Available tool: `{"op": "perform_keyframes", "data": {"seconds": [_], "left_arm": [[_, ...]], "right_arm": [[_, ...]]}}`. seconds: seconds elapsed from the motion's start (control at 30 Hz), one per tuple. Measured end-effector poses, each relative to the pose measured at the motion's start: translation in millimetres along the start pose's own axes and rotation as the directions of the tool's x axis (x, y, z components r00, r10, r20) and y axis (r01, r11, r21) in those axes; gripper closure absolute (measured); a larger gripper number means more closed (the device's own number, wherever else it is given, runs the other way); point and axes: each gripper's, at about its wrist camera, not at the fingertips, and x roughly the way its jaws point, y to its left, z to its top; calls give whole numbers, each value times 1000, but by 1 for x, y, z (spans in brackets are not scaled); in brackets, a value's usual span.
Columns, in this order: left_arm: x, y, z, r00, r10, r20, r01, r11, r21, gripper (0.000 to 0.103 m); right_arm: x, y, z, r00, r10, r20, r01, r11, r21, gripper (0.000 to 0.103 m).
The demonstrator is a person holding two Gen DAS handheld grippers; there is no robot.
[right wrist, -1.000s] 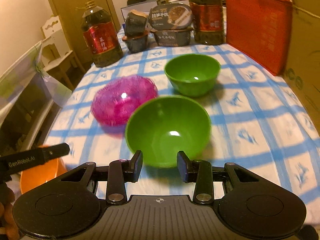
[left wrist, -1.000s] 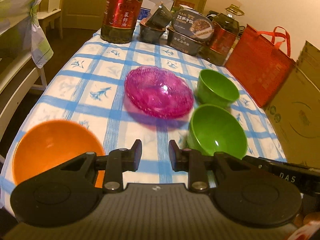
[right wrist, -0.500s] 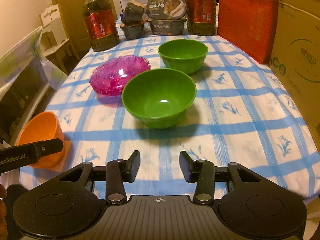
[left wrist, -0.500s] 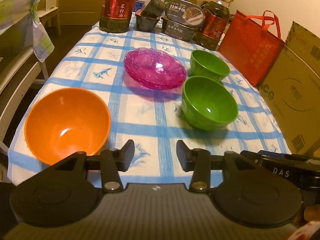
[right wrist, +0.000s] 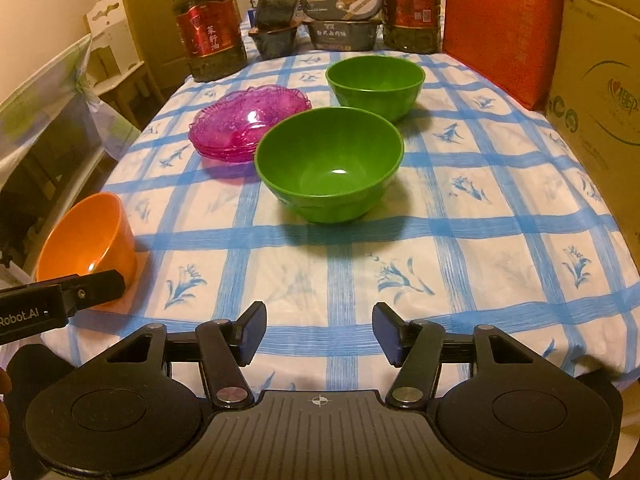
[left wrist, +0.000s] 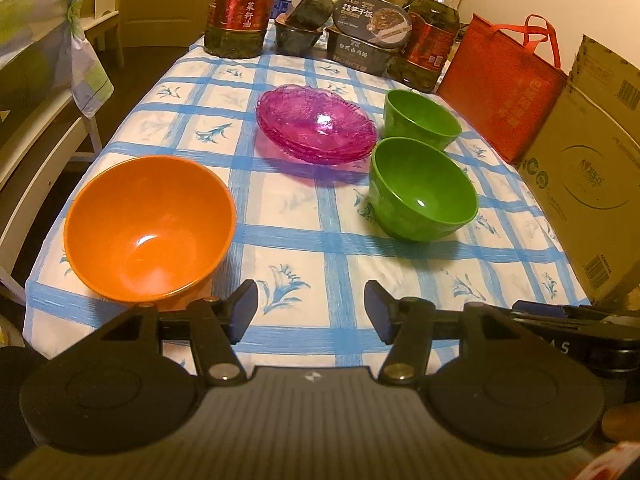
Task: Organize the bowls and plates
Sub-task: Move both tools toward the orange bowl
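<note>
An orange bowl (left wrist: 148, 226) stands near the table's front left corner; it also shows in the right wrist view (right wrist: 86, 244). A stack of pink glass plates (left wrist: 316, 124) (right wrist: 248, 122) sits mid-table. A near green bowl (left wrist: 422, 188) (right wrist: 330, 162) and a far green bowl (left wrist: 420, 118) (right wrist: 376, 80) stand to the right. My left gripper (left wrist: 310, 310) is open and empty over the front edge. My right gripper (right wrist: 319, 334) is open and empty, short of the near green bowl.
Two large oil bottles (left wrist: 240, 4) (right wrist: 410, 4), stacked food boxes (left wrist: 366, 36) and dark cups line the far edge of the checked tablecloth (left wrist: 304, 240). A red bag (left wrist: 500, 88) and a cardboard box (left wrist: 588, 184) stand along the right. A chair (left wrist: 36, 92) is at left.
Both grippers have pulled back toward the table's front edge and risen. Both jaws have opened wider. The bowls and plates have not moved.
</note>
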Motion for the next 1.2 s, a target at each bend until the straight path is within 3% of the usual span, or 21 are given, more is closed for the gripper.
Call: {"op": "perform_keyframes", "data": {"seconds": [0.33, 0.77, 1.2], "left_arm": [[-8, 8, 3, 1000, -13, 20, 13, 1000, -7, 48], [-17, 37, 11, 998, 37, 48, -36, 999, -22, 48], [-30, 101, 20, 988, 141, 63, -134, 986, -100, 48]], "right_arm": [[3, 8, 1, 1000, 12, -2, -12, 1000, -10, 44], [11, 31, 10, 999, 42, -5, -42, 998, -48, 44], [28, 82, 28, 983, 182, -2, -180, 976, -121, 44]]}}
